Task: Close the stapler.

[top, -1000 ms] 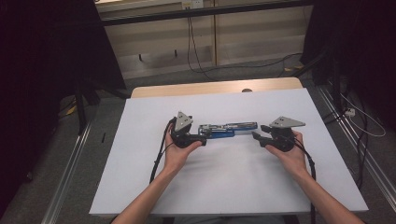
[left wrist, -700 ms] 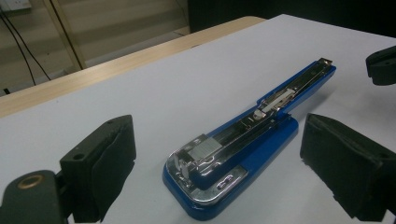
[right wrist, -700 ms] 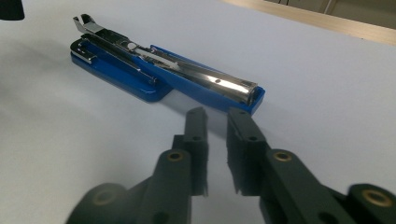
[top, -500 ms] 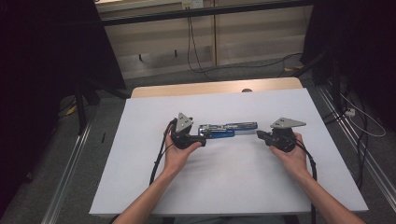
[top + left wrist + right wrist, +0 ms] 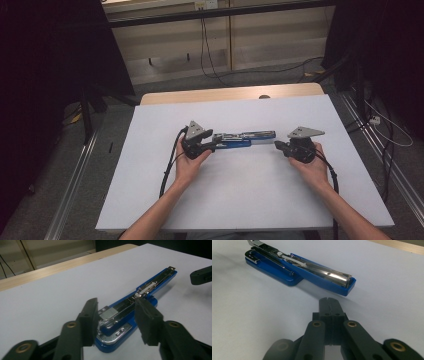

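Observation:
A blue stapler (image 5: 240, 139) (image 5: 140, 295) (image 5: 299, 267) lies swung open flat on the white table (image 5: 250, 200), its metal magazine facing up. My left gripper (image 5: 220, 144) (image 5: 116, 305) straddles the stapler's left, hinged end. Its jaws have just been closing, and the pads now meet the stapler's two sides. My right gripper (image 5: 276, 144) (image 5: 329, 301) rests on the table just off the stapler's right end, a small gap away. It is shut with nothing between its jaws. The right gripper's tip (image 5: 201, 275) also shows in the left gripper view.
A person's hands and bare forearms (image 5: 165, 210) come in from the bottom edge. Black cables (image 5: 167, 172) trail from both grippers across the table. A wooden strip (image 5: 230, 94) borders the table's far side, with floor and wall cables beyond.
The left jaws have drawn in around the stapler's hinged end. The right jaws have come together beside its other end. Neither hand has shifted.

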The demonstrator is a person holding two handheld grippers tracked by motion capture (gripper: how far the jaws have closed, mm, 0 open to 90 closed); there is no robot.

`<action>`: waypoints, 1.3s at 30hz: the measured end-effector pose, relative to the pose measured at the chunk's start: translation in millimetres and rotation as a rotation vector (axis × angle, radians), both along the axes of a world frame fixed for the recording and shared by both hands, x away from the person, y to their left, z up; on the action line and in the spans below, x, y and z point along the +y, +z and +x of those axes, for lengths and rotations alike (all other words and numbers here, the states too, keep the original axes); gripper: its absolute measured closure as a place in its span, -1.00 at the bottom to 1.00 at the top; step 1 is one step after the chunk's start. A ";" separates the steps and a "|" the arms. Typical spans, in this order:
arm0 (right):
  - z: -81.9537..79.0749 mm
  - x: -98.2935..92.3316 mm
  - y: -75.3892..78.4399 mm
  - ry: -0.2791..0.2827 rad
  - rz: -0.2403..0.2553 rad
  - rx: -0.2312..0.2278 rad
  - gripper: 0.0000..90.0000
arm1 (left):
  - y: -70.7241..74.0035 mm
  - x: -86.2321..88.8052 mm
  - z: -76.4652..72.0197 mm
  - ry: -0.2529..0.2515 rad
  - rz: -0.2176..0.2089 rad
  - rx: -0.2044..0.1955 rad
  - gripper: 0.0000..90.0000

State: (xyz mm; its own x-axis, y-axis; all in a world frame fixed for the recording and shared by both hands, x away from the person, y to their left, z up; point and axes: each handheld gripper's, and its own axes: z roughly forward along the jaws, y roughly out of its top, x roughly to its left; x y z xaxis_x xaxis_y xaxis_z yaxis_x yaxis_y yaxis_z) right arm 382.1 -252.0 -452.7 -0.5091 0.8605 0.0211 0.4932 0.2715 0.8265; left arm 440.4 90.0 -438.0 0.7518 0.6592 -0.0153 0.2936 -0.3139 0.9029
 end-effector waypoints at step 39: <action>10.8 -0.2 -3.4 -0.006 -0.015 0.019 1.00 | -19.8 -2.6 8.5 -0.014 0.118 0.032 1.00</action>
State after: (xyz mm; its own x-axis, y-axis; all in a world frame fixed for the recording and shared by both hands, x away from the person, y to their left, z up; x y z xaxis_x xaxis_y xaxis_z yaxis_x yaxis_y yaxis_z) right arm 392.8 -252.2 -456.1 -0.5035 0.8638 0.0178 0.5100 0.2805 0.8132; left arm 448.8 87.4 -457.8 0.7613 0.6473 0.0379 0.3163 -0.4218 0.8497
